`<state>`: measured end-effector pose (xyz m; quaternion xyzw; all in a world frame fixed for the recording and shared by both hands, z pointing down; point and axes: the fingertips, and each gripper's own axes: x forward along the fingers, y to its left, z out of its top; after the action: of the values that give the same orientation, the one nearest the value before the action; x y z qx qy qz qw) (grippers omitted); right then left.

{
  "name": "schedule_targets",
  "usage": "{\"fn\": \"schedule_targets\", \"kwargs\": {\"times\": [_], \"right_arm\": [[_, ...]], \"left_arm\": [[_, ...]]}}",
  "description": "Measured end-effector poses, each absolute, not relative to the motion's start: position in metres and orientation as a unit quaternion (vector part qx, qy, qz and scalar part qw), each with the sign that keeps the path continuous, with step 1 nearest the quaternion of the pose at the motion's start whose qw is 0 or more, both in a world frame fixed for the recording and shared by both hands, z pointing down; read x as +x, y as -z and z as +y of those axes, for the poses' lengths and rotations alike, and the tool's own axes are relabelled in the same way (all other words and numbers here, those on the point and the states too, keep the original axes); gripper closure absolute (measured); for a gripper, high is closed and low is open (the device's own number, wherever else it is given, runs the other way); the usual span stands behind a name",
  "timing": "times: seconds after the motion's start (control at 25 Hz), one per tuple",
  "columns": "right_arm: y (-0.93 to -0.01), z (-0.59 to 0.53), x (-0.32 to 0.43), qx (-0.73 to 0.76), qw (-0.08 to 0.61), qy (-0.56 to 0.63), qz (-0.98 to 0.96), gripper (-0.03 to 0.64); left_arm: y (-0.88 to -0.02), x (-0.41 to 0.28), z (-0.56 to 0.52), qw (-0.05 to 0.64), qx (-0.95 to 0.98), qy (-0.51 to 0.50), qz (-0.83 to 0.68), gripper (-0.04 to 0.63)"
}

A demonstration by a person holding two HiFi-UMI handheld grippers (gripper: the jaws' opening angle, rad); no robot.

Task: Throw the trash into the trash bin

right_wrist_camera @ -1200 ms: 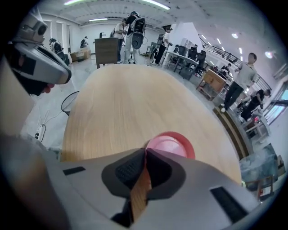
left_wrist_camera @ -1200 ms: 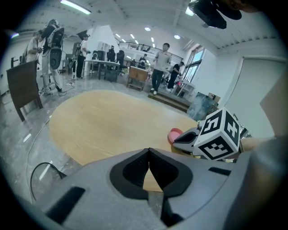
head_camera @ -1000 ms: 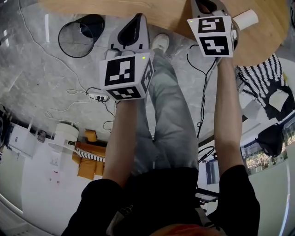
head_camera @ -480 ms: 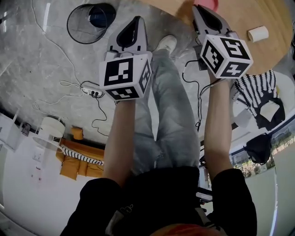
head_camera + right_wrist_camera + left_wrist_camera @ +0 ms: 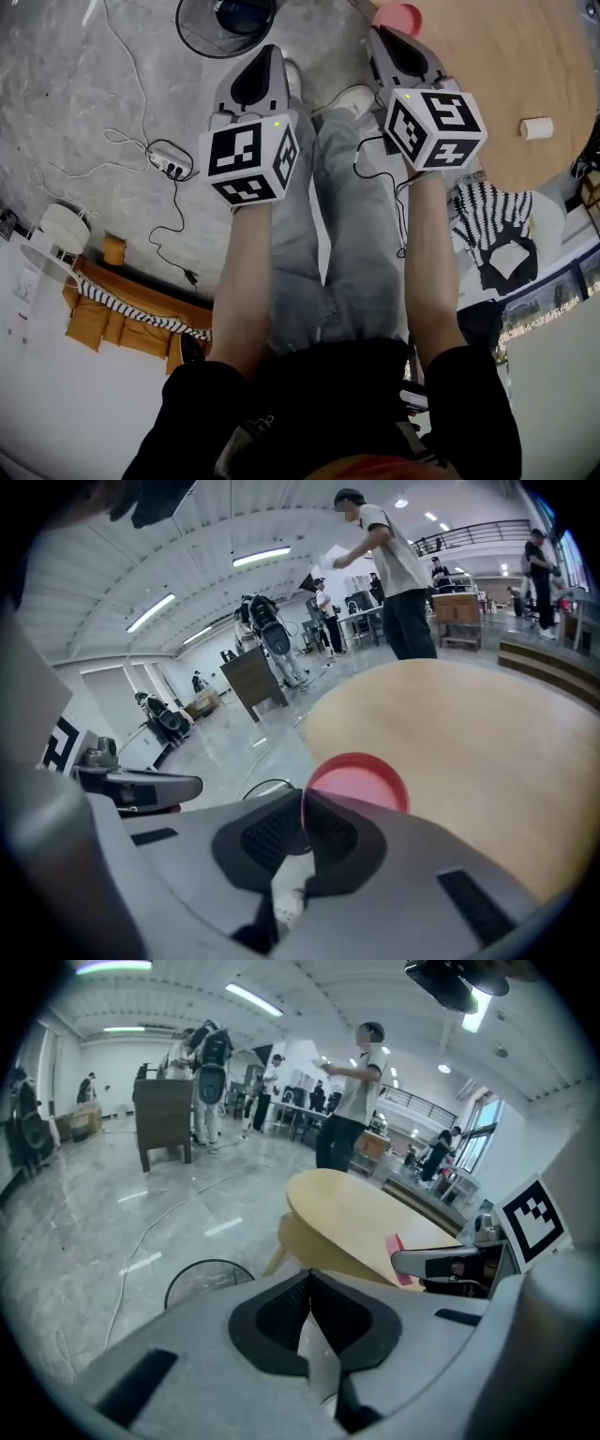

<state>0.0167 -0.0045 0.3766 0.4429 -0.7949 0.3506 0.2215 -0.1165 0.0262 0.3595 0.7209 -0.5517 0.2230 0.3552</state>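
My right gripper (image 5: 382, 36) is shut on the rim of a pink cup (image 5: 400, 16), which hangs just off the edge of the round wooden table (image 5: 497, 75). In the right gripper view the cup (image 5: 358, 780) stands past the closed jaws (image 5: 303, 797). A black wire trash bin (image 5: 225, 17) stands on the grey floor at the top of the head view, just beyond my left gripper (image 5: 266, 52). In the left gripper view the bin (image 5: 208, 1280) lies left of the jaws (image 5: 307, 1275), which meet with nothing seen between them.
A white paper roll (image 5: 536, 127) lies on the table. A power strip (image 5: 167, 165) and loose cables trail over the floor at left. The person's legs and white shoe (image 5: 352, 97) are between the grippers. A person (image 5: 349, 1101) stands beyond the table, others farther back.
Both grippers have swung left, off the table toward the bin. The bin has come closer to the top middle of the view. The pink cup now shows in the right jaws.
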Motion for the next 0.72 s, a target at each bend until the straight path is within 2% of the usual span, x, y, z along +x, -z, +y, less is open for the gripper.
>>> {"fn": "schedule_targets", "kwargs": {"times": [0.72], "right_arm": [[-0.488, -0.022, -0.164, 0.313, 0.294, -0.37, -0.824, 0.601]], "left_arm": [[-0.439, -0.265, 0.02, 0.447, 0.605, -0.143, -0.644, 0.588]]}}
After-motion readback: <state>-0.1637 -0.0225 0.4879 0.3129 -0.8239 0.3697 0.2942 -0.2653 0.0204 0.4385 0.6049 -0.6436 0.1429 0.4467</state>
